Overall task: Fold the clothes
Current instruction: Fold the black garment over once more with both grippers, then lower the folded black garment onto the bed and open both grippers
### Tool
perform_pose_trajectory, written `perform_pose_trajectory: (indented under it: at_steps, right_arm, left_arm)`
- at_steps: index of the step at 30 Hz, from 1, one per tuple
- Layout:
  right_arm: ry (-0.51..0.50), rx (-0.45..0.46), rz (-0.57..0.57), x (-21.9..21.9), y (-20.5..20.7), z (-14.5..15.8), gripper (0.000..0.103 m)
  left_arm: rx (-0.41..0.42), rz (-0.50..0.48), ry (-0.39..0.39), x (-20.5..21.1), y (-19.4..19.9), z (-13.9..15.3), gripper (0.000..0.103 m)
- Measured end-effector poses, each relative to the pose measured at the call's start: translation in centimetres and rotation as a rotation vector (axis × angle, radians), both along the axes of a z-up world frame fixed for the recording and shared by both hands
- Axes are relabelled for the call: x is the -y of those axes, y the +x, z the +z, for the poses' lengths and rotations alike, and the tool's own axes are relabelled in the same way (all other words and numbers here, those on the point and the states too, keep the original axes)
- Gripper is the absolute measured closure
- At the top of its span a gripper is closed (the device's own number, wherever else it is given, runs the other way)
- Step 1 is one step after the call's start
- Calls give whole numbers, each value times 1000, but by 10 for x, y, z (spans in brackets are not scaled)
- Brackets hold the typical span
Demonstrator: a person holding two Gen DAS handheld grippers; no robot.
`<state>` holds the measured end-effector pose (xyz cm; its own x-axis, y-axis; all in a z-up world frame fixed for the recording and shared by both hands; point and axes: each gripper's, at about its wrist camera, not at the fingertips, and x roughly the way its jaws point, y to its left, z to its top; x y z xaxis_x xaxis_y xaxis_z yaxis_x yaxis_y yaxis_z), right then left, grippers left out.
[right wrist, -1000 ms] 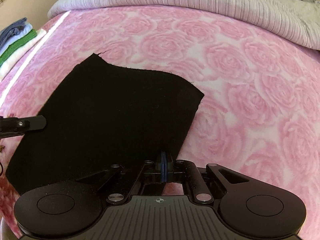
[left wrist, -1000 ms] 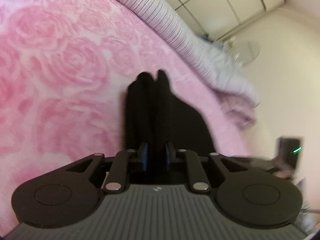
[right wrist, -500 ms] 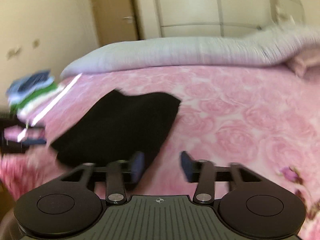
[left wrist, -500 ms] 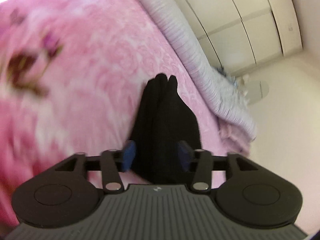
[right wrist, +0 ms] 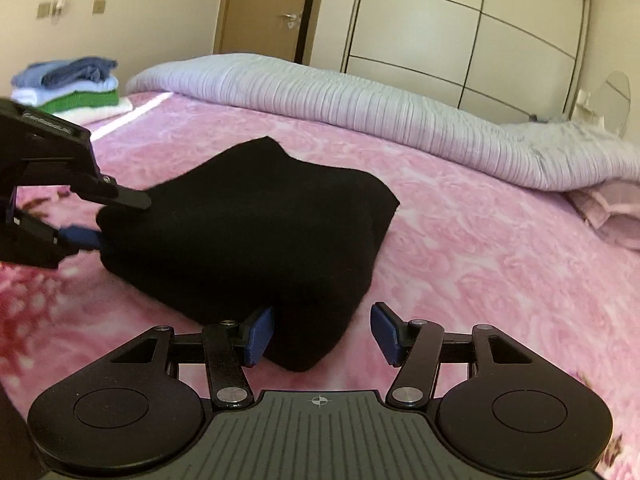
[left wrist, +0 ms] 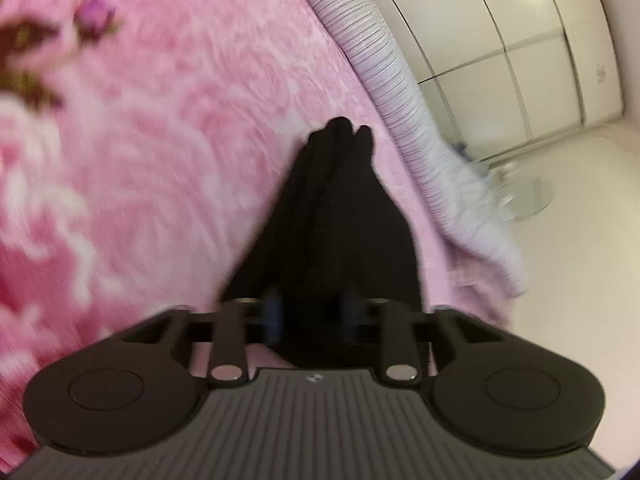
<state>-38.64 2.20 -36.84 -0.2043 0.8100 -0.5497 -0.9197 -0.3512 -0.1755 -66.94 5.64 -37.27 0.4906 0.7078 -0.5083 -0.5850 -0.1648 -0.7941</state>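
A folded black garment (right wrist: pixel 256 224) lies on the pink rose-patterned bed cover (right wrist: pixel 480 272). My right gripper (right wrist: pixel 322 334) is open, its blue pads either side of the garment's near corner, not clamping it. My left gripper (right wrist: pixel 106 224) shows at the left of the right wrist view, jaws open around the garment's left edge. In the left wrist view the garment (left wrist: pixel 340 224) runs away between the open fingers of that gripper (left wrist: pixel 312 312); that view is blurred.
A rolled striped lilac duvet (right wrist: pixel 360 108) lies along the far side of the bed. A stack of folded clothes (right wrist: pixel 70 88) sits at the far left corner. A pink folded cloth (right wrist: pixel 608 212) lies at the right. Wardrobe doors (right wrist: pixel 460 32) stand behind.
Both grippers have opened and let go of the black garment. Both have drawn back and tilted up from the bed; the garment now lies bunched in a thicker fold.
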Motion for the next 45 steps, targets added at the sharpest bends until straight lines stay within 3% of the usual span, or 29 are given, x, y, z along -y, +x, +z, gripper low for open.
perform_pose_trajectory:
  at_steps: [1, 3, 5, 7, 9, 12, 14, 18, 22, 25, 26, 30, 32, 34, 37, 39, 41, 45]
  right_arm:
    - [12, 16, 6, -1, -2, -3, 47]
    - [47, 80, 7, -2, -8, -9, 71]
    - [81, 192, 14, 2, -13, -15, 83]
    - [91, 262, 11, 3, -12, -20, 85]
    - [90, 307, 7, 4, -10, -26, 85]
    - [119, 445, 55, 7, -20, -50, 87]
    - [123, 468, 100, 10, -21, -49, 86]
    - [26, 272, 128, 12, 5, -13, 85]
    - [-41, -54, 83, 8, 43, 21, 85]
    - [-62, -277, 10, -5, 63, 33, 85]
    - [-76, -309, -14, -13, 63, 31, 85]
    - [-116, -361, -65, -42, 53, 20, 85]
    - [-110, -276, -46, -43, 40, 16, 85]
    - [-100, -192, -19, -43, 30, 17, 85]
    - [-135, -156, 47, -46, 33, 22, 85]
    - [-182, -225, 53, -60, 48, 35, 85]
    - [-181, -283, 5, -80, 58, 43, 84]
    - [-169, -276, -55, -135, 56, 47, 83]
  left_arm:
    - [-40, -5, 9, 0, 2, 2, 87]
    - [-65, 1, 17, 3, 2, 1, 88]
    - [-97, 15, 21, 4, 4, 1, 89]
    - [-148, 6, 41, 6, 7, 1, 88]
    - [-162, -4, 50, 7, 8, -2, 88]
    - [-177, -14, 64, 7, 7, -6, 88]
    - [-223, -52, 76, 4, 10, -1, 87]
    - [-352, -100, 128, 7, 13, 29, 86]
    - [-497, -103, 207, 15, 15, 63, 87]
    - [-506, -153, 249, 10, 29, 69, 87]
    - [-526, -175, 252, 6, 36, 66, 87]
    - [-637, -247, 220, -12, 61, 43, 87]
    - [-669, -255, 204, -17, 65, 27, 100]
    - [-667, -254, 202, -19, 65, 21, 100]
    - [-675, -274, 187, -22, 62, 32, 100]
    - [-690, -276, 217, -28, 58, 47, 100]
    - [-708, -285, 235, -51, 61, 54, 98]
    - [-745, -303, 273, -98, 68, 70, 98]
